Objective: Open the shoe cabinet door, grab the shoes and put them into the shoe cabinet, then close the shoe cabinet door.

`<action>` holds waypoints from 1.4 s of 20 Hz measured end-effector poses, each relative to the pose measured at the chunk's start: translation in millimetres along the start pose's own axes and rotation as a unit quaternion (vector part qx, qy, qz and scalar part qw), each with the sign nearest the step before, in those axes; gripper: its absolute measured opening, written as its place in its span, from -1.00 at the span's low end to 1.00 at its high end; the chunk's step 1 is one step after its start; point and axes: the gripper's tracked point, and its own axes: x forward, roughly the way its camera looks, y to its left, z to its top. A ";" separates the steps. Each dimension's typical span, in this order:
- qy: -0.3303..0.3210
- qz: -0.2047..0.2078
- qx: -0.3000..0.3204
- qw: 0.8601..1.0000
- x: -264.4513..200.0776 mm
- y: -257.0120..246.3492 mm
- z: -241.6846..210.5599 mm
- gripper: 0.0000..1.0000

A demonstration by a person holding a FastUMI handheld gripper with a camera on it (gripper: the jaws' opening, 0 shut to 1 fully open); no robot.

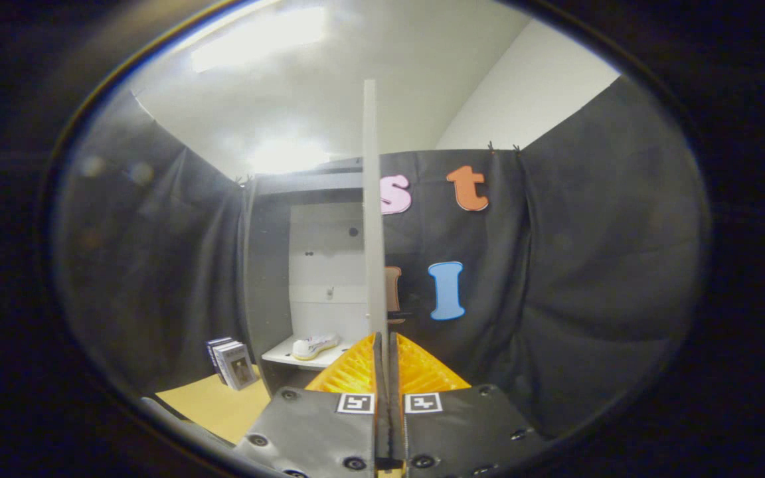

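1. Your gripper [383, 345] has its fingers pinched on the edge of the cabinet door [370, 199], which stands edge-on dead ahead and splits your path in two.
2. Left of the door, the shoe cabinet [269, 265] gapes open, with free room above its shelf.
3. On that shelf [283, 357] a white shoe [315, 346] takes up the middle.
4. Books [231, 362] stand on the table [216, 405], just left of the cabinet.
5. Right of the door, only the booth's cloth wall [555, 279].
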 end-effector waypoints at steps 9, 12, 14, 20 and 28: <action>0.028 0.069 0.026 0.997 7.6 97.9 -66.5 -0.83; 0.048 0.087 0.027 0.995 21.2 120.9 -108.2 -0.78; 0.065 0.094 0.023 0.993 28.8 129.6 -137.0 -0.67; 0.121 0.086 0.018 0.989 58.0 147.7 -228.8 -0.49; 0.280 0.081 0.047 0.956 55.3 180.1 -408.2 -0.52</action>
